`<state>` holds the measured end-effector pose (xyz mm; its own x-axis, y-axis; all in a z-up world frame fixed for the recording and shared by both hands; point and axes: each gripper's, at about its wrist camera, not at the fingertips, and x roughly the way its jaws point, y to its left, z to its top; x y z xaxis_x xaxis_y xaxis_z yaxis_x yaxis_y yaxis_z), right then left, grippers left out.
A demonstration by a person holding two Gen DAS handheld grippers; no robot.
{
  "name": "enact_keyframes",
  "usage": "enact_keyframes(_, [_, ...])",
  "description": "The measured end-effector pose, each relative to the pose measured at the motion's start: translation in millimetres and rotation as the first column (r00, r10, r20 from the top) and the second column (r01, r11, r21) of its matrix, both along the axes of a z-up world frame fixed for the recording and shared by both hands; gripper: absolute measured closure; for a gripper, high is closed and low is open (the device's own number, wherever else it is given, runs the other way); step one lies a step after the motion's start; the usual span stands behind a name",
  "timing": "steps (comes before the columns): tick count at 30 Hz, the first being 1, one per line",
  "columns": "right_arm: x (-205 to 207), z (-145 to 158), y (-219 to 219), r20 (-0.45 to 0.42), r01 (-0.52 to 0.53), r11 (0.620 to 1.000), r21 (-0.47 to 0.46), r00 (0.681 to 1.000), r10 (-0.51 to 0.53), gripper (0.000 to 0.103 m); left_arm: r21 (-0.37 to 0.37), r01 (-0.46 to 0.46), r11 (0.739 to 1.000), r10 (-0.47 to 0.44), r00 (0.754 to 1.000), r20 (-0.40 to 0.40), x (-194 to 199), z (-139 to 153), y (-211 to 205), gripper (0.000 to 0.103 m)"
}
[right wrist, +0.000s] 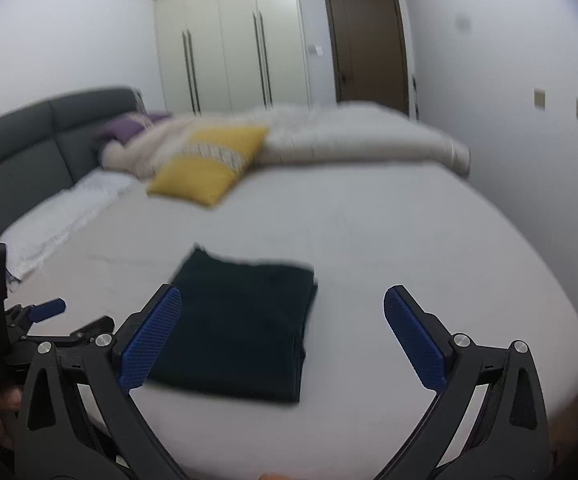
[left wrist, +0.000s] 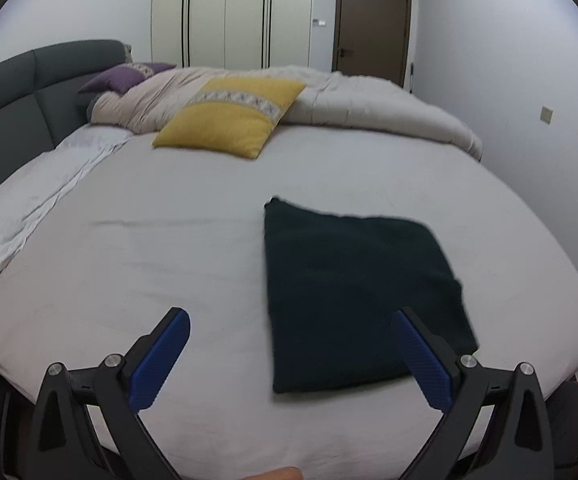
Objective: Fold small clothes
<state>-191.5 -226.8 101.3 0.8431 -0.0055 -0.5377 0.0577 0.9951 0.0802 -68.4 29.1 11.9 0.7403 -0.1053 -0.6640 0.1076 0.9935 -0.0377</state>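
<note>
A dark folded garment (left wrist: 353, 304) lies flat as a neat rectangle on the white bed sheet (left wrist: 169, 248). My left gripper (left wrist: 291, 320) hovers above the bed near its front edge, wide open, with nothing between its blue pads; its right finger (left wrist: 421, 360) overlaps the garment's near right corner in view. In the right wrist view the same garment (right wrist: 241, 328) lies ahead and to the left. My right gripper (right wrist: 283, 300) is raised above it, wide open and empty. The left gripper's body (right wrist: 21, 320) shows at that view's left edge.
A yellow pillow (left wrist: 229, 114) and a bunched beige duvet (left wrist: 369, 108) lie at the far side of the bed. A grey headboard (left wrist: 13, 112) runs along the left. A white folded cloth (left wrist: 37, 204) lies at the left edge. A wall (left wrist: 509, 100) stands on the right.
</note>
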Motion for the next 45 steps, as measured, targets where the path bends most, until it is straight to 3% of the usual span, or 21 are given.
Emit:
enact_keyframes(7, [20, -71, 13, -0.165, 0.04, 0.999, -0.037, 0.985, -0.046, 0.0, 0.031, -0.002, 1.0, 0.004, 0.998, -0.066, 2, -30, -4, 0.0])
enact_keyframes(15, [25, -135, 14, -0.244, 0.051, 0.996, -0.067, 0.967, -0.065, 0.0, 0.045, -0.015, 0.999, 0.019, 0.996, -0.093, 3, -47, -3, 0.0])
enact_keyframes(22, [22, -146, 3, -0.26, 0.056, 0.996, -0.071, 0.963, -0.073, 0.0, 0.051, -0.022, 0.998, 0.027, 0.994, -0.106, 8, -54, 0, 0.0])
enact_keyframes(45, [12, -136, 5, -0.283, 0.036, 0.997, -0.071, 0.958, -0.055, 0.0, 0.041, -0.033, 0.999, 0.038, 0.993, -0.116, 12, -56, 7, 0.0])
